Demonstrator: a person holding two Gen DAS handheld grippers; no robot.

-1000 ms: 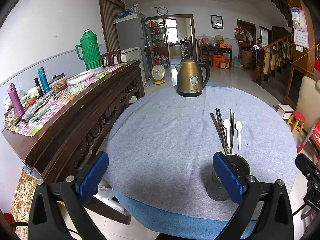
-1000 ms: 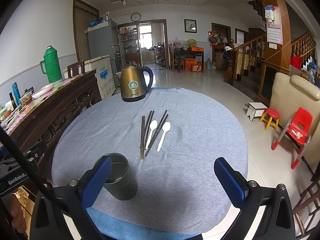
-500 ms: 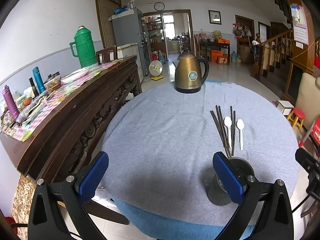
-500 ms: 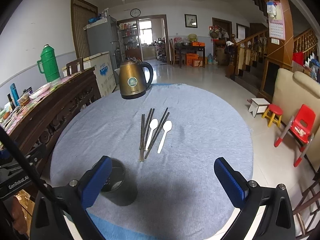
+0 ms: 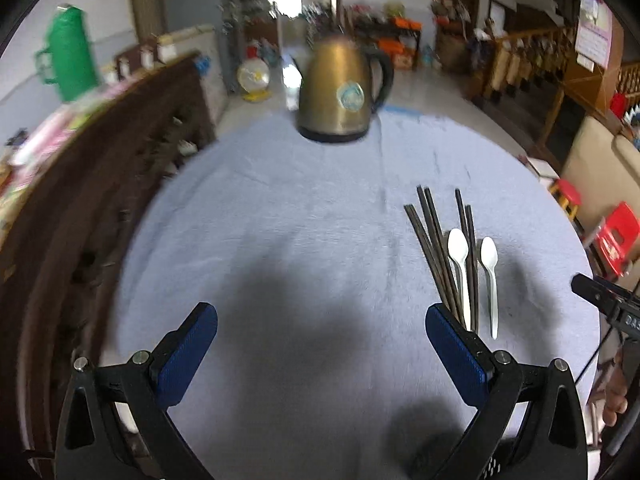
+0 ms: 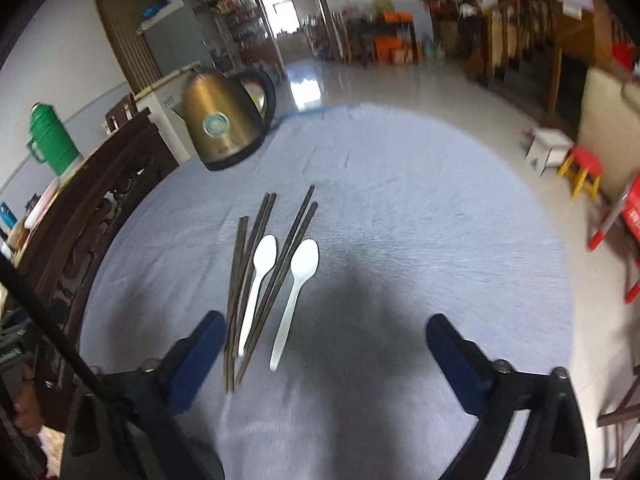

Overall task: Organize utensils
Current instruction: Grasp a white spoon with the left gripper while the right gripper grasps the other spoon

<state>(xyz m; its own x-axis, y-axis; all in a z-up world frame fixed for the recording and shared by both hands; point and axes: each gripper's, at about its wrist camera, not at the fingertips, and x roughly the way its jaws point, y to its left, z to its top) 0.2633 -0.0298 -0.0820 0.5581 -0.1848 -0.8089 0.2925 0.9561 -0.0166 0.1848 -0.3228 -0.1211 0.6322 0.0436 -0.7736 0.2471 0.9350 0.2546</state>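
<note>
On the grey desk [image 6: 420,208], chopsticks [image 6: 256,276] and spoons [image 6: 298,292] are lying lengthwise toward twelve o'clock, nearest the right tool [image 6: 320,344], jaws empty and closing; left tool [image 5: 320,340] is gaping empty.

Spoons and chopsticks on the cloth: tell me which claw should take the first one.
Right, probably. The right claw, closing and empty, has the outer spoon lying between its fingers. The left claw has the chopsticks beyond its right finger.
</note>
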